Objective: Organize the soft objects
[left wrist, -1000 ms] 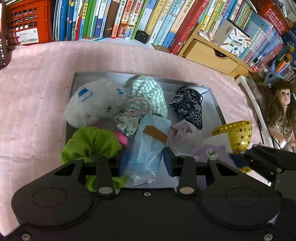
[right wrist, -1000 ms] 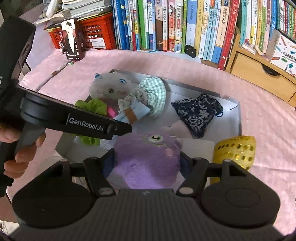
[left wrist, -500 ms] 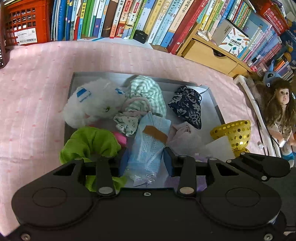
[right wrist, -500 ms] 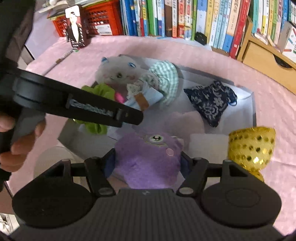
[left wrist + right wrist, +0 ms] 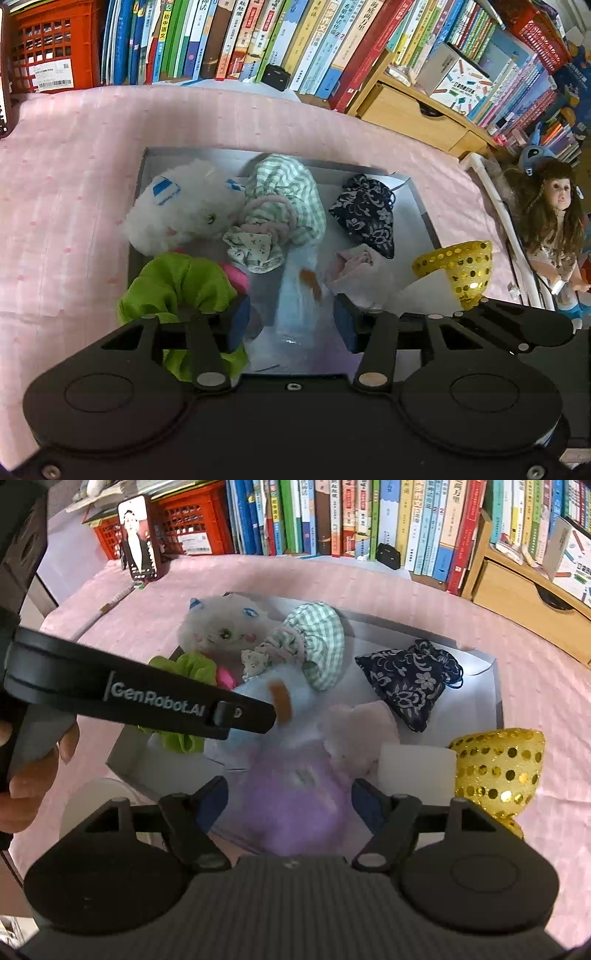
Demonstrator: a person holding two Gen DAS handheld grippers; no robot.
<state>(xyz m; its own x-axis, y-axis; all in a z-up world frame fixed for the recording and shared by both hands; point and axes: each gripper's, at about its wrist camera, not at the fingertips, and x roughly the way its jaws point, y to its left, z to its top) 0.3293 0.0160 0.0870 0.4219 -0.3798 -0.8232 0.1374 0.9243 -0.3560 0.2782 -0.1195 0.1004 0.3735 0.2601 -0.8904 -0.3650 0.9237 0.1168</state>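
A grey tray (image 5: pixel 424 210) on the pink cloth holds a white plush cat (image 5: pixel 184 210), a green checked pouch (image 5: pixel 291 199), a navy floral pouch (image 5: pixel 365 214), a green scrunchie (image 5: pixel 177 284), a pale pink cloth (image 5: pixel 354 269) and a blue mask packet (image 5: pixel 295 295). My left gripper (image 5: pixel 291 321) is open over the tray's near edge, the packet blurred between its fingers. My right gripper (image 5: pixel 288 801) is open, with the purple plush (image 5: pixel 295 797) blurred between its fingers, over the tray's near edge (image 5: pixel 122 753). The cat (image 5: pixel 221 627) and navy pouch (image 5: pixel 410 679) show there too.
A gold sequin cup (image 5: pixel 461 273) lies by the tray's right side, also seen in the right wrist view (image 5: pixel 502 768), next to a white block (image 5: pixel 417 771). Books (image 5: pixel 258 37), a red crate (image 5: pixel 51 51), a wooden drawer (image 5: pixel 410 110) and a doll (image 5: pixel 554 221) ring the bed.
Both grippers have opened. The right one let go of the purple plush, which now sits lower at the tray. The blue packet is blurred, loose between the left fingers.
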